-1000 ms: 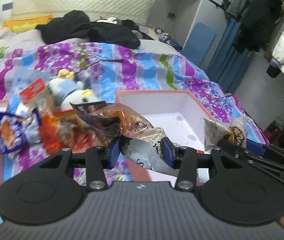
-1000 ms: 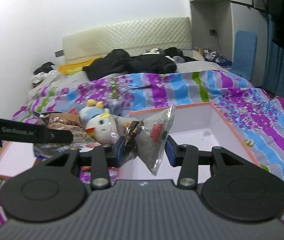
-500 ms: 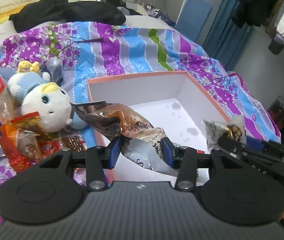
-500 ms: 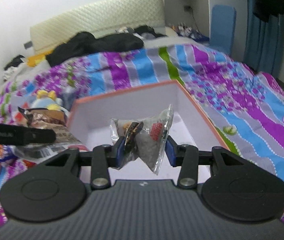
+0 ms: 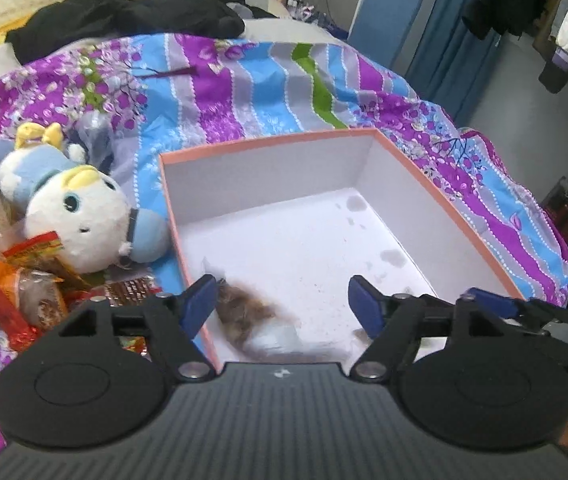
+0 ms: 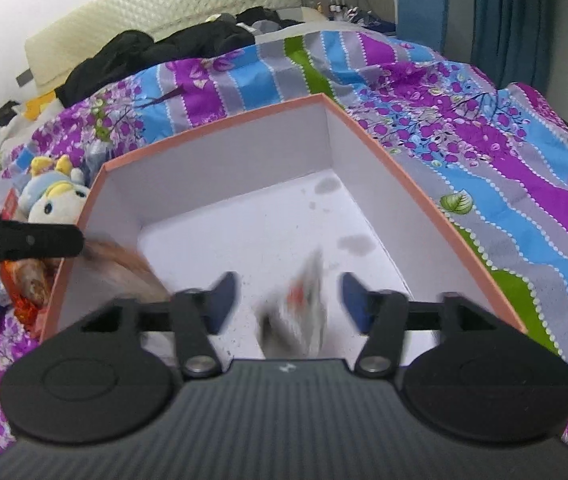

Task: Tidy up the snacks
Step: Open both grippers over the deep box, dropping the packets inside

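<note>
Item: two snack packets, both blurred, apparently dropping into the white box (image 5: 268,168). Brown packet (image 5: 252,316) lay between the spread, empty jaws of the left gripper (image 5: 290,304); grey packet (image 6: 296,312) between those of the right gripper (image 6: 288,300), likewise wide apart, holding nothing. Advice: lift clear above the rim before returning to the snack pile (image 5: 20,280) beside the plush toy (image 5: 80,216).
</note>
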`<action>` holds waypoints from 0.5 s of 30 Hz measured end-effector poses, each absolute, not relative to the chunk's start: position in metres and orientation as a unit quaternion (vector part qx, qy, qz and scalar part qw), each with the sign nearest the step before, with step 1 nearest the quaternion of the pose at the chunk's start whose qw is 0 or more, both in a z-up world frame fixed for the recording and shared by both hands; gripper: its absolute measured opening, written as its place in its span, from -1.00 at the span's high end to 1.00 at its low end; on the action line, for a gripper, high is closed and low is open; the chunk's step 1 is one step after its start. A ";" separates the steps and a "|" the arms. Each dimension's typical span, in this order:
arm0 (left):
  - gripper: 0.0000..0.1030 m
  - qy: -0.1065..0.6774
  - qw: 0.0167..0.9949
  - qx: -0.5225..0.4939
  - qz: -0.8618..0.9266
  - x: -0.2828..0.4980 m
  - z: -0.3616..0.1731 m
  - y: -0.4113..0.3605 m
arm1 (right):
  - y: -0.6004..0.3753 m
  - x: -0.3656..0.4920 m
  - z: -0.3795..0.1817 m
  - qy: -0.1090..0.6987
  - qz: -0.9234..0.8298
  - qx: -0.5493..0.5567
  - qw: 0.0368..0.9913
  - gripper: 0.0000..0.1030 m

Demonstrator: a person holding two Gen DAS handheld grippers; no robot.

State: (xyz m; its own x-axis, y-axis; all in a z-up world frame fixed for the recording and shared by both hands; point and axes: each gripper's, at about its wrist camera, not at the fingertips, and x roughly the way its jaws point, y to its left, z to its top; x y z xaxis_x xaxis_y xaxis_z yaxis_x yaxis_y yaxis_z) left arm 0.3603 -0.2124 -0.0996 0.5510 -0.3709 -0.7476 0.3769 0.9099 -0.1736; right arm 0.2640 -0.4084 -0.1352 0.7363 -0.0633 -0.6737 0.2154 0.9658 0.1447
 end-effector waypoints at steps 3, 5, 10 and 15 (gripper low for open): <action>-0.51 0.416 0.884 0.000 -0.210 0.351 -0.087 -0.204 | -0.405 0.257 -0.124 0.346 -0.073 0.112 0.929 -0.50; -0.51 0.408 0.889 -0.003 -0.209 0.342 -0.076 -0.197 | -0.402 0.250 -0.114 0.336 -0.070 0.116 0.932 -0.50; -0.51 0.383 0.900 -0.016 -0.206 0.309 -0.046 -0.174 | -0.386 0.227 -0.086 0.309 -0.061 0.114 0.942 -0.50; -0.51 0.361 0.911 -0.025 -0.198 0.271 -0.018 -0.149 | -0.362 0.200 -0.061 0.285 -0.042 0.112 0.951 -0.50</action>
State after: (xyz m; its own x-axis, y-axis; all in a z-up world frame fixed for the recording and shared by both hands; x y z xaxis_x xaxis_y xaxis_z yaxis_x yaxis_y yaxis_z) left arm 0.2709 -0.1489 -0.0178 0.6600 -0.3793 -0.6485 0.3436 0.9200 -0.1885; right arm 0.2002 -0.3620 -0.0609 0.8346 -0.0160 -0.5507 0.1437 0.9713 0.1896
